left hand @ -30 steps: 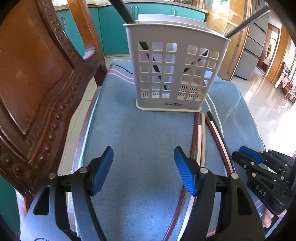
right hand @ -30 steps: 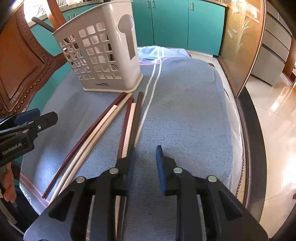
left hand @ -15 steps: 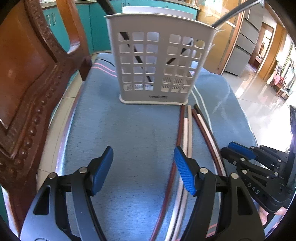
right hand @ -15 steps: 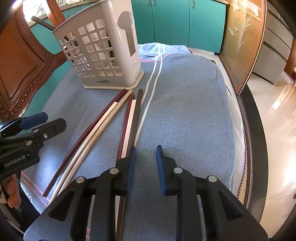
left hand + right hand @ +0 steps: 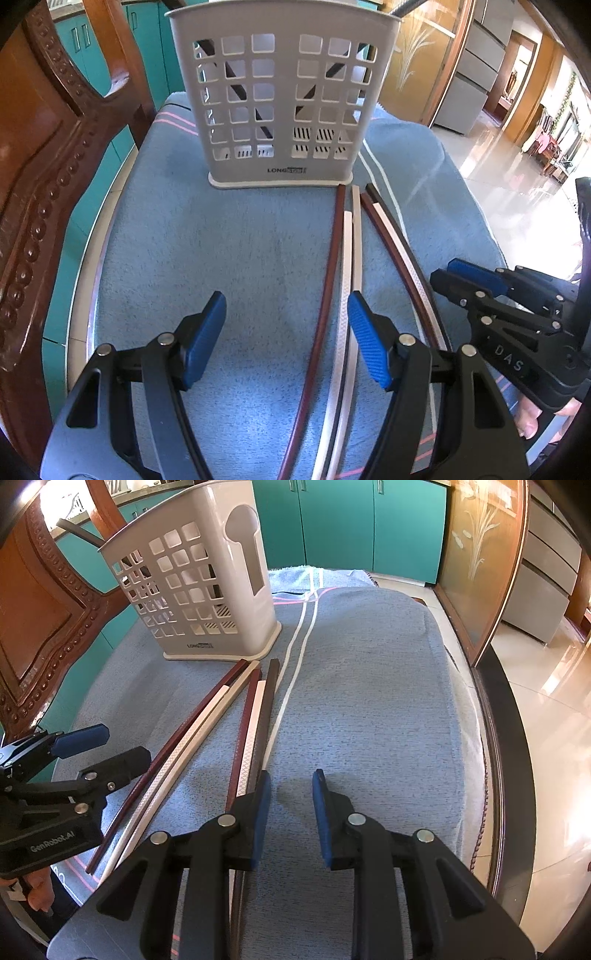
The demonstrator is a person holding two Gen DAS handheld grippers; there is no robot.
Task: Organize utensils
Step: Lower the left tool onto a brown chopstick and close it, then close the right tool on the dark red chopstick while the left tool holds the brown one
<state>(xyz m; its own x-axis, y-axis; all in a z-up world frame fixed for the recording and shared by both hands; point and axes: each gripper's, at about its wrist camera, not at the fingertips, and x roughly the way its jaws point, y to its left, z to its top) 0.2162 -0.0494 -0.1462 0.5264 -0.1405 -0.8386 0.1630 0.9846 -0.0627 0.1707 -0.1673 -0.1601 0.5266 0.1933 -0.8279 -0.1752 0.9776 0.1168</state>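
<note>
**Colleague:** What's on your screens, starting at the left?

**Me:** At the far left I see a carved brown wooden chair back (image 5: 48, 155). Next is my left gripper (image 5: 286, 314), jaws wide apart and empty, over the blue towel (image 5: 236, 243). A dark red chopstick runs between its blue pads (image 5: 364, 343), untouched.

**Colleague:** And the holder?

**Me:** The pale grey perforated plastic utensil basket (image 5: 280, 103) stands upright at the towel's far end, with dark sticks leaning inside. The loose red, cream and black chopsticks (image 5: 207, 723) lie just in front of its base.

**Colleague:** The right side?

**Me:** My right gripper (image 5: 290, 801) is narrowly open, holding nothing, its left finger just beside the chopsticks.
</note>
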